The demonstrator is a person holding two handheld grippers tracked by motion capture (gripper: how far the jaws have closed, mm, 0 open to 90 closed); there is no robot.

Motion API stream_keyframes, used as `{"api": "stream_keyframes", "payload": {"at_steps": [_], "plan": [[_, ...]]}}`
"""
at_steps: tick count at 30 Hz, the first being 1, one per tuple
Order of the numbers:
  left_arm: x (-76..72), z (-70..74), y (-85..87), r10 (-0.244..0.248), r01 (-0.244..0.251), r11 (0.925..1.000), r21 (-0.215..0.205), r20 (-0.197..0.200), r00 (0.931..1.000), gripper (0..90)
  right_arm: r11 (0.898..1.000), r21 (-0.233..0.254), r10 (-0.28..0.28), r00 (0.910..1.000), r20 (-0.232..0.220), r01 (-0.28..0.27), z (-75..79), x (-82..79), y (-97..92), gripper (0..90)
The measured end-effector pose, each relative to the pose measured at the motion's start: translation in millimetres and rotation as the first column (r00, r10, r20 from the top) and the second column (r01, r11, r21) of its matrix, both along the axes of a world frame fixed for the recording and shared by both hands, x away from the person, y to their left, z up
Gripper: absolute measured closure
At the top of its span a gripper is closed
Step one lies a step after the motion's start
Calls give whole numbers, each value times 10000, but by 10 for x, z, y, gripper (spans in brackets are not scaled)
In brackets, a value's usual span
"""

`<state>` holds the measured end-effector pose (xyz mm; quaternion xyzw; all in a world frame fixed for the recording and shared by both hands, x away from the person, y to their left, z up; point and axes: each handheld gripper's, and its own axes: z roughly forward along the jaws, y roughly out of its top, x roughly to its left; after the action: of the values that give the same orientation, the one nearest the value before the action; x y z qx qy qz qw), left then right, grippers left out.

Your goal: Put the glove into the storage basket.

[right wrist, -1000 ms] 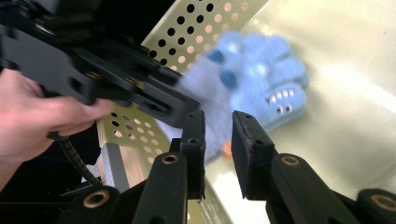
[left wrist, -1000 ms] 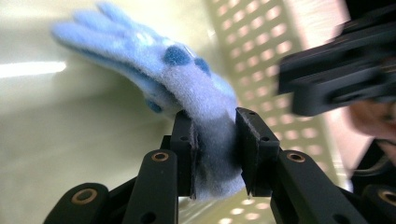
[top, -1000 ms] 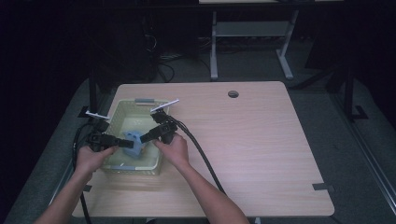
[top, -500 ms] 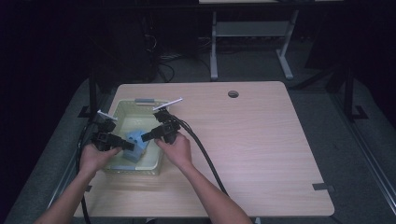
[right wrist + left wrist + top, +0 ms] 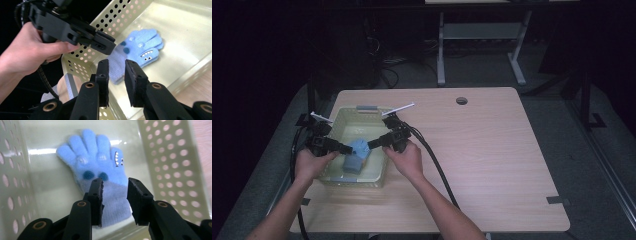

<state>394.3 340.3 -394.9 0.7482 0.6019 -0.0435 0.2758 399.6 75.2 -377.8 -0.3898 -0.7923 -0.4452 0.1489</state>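
A light blue knitted glove point(image 5: 357, 152) with a small toothed face lies flat on the floor of a pale perforated basket point(image 5: 339, 117). My left gripper point(image 5: 348, 149) reaches in from the left. Its jaws have just been closing and stand a narrow gap apart over the glove's cuff point(image 5: 113, 200). The cuff shows through the gap, and the pads do not press on it. My right gripper point(image 5: 373, 145) comes in from the right, just above the basket. In the right gripper view its jaws point(image 5: 117, 62) stand slightly apart with nothing between them, and the glove point(image 5: 142, 47) lies beyond them.
The basket stands at the left of a wooden table point(image 5: 492, 150), close to its left edge. Its perforated walls point(image 5: 172, 157) close in on both sides of the left gripper. Black cables point(image 5: 437, 165) trail from both grippers toward the front. A round hole point(image 5: 461, 100) lies at the table's far side.
The right gripper has edged back and up a little from the glove. The left hand holds its place, and the glove lies where it was.
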Motion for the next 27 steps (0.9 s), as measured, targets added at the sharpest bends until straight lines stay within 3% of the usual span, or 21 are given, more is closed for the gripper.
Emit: {"api": "stream_keyframes", "payload": {"at_steps": [6, 15, 23, 27], "plan": [[67, -102, -74, -264, 300, 9963, 806, -448, 9986, 676, 10000, 10, -15, 10000, 44, 15, 16, -2, -59, 733], [113, -214, -119, -535, 687, 9876, 1411, -1087, 9926, 664, 9999, 120, -89, 9999, 67, 88, 26, -19, -119, 724], [93, -151, -66, -270, 347, 9958, 845, -899, 9956, 640, 9998, 191, -116, 9999, 96, 114, 35, -26, -150, 713], [65, -57, 3, -236, 239, 9995, 191, -121, 9996, 615, 9995, 262, -176, 9998, 61, 174, 28, -29, -183, 676]]}}
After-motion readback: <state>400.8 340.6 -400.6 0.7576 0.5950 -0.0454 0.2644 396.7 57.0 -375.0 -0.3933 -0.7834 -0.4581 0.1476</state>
